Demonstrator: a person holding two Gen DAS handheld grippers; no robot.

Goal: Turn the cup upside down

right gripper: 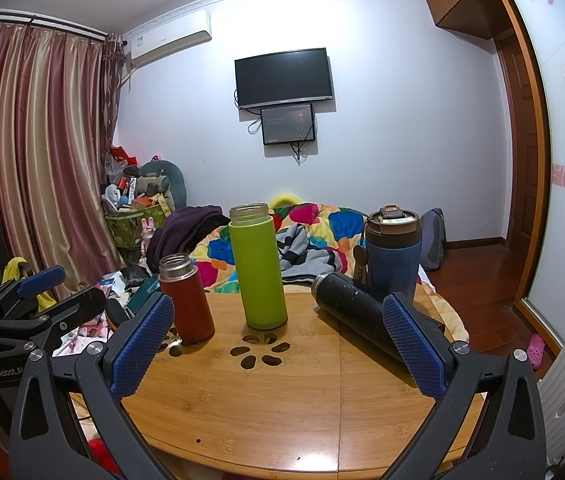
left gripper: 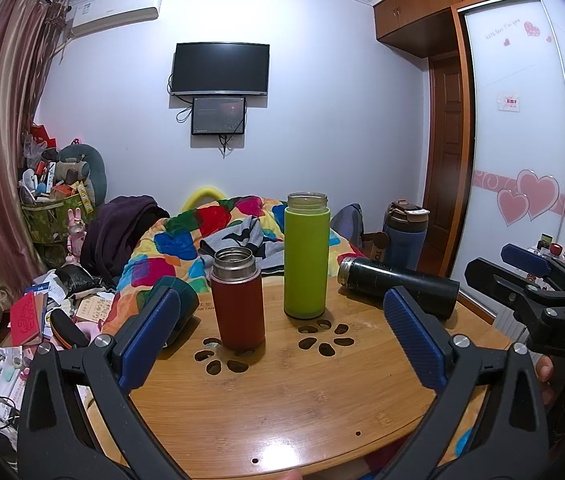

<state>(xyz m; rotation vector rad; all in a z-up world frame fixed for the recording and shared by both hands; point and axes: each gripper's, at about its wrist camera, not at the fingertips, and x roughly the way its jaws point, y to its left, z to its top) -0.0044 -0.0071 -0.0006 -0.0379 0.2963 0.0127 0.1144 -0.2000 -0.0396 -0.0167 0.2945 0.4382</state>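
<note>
Place: home bedroom
Evidence: bed (left gripper: pixel 218 236) at 12 o'clock, wall TV (left gripper: pixel 221 69), curtains (right gripper: pixel 30 152) at 9 o'clock, wardrobe (left gripper: pixel 522 120) at 3 o'clock

A pale wall (right gripper: pixel 402 120) at the far end carries a dark TV (right gripper: pixel 283 77) with a smaller screen (right gripper: pixel 288 124) just below it, cables hanging. An air conditioner (right gripper: pixel 170 40) sits high to the left, above striped pink curtains (right gripper: pixel 34 152). On the right stand a wooden wardrobe (left gripper: pixel 414 12) and a sliding door (left gripper: pixel 522 120) with pink hearts. A bed (right gripper: pixel 322 224) with a colourful quilt lies beyond the round wooden table (right gripper: pixel 282 412). Clutter (left gripper: pixel 42 320) covers the left floor.
</note>
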